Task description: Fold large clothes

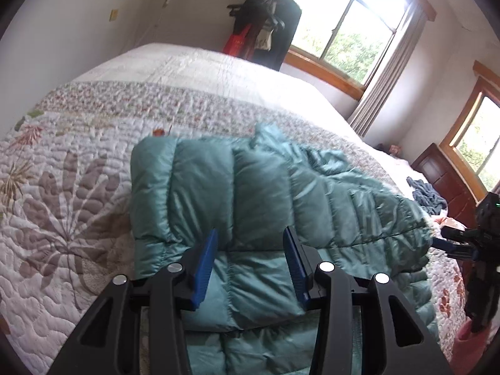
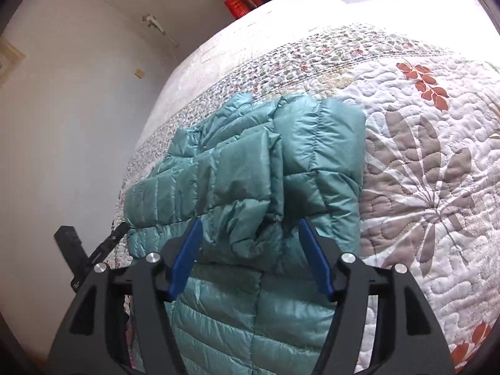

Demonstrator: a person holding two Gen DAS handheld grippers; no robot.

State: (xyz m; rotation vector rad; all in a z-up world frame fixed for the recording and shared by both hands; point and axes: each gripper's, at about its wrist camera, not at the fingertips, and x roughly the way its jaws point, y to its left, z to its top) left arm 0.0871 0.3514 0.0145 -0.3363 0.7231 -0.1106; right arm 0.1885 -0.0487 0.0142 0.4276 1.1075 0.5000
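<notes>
Left gripper (image 1: 251, 265): blue pads (image 1: 204, 268) spread apart, nothing between them, poised over the near part of the teal down jacket (image 1: 250, 193). Right gripper (image 2: 250, 259): blue pads (image 2: 184, 259) likewise spread apart and gripping nothing, poised over the same jacket (image 2: 250, 168) from the opposite side.

Jacket: quilted, shiny, partly folded, with one puffy panel doubled over the body; lying flat on the floral quilt (image 1: 62, 187) near the close edge of the bed. In the left wrist view, right gripper visible just past the jacket's right end (image 1: 459, 243); in the right wrist view, left gripper visible just past the jacket's left end (image 2: 93, 256).

Beyond the jacket: quilt (image 2: 422, 172) with large grey leaf print, then a band of small flowers. Further right of the jacket: a crumpled blue-grey garment (image 1: 428, 197) on the bed. Well behind the jacket: dark clothes on a stand (image 1: 268, 22) beside a wood-framed window (image 1: 353, 34).
</notes>
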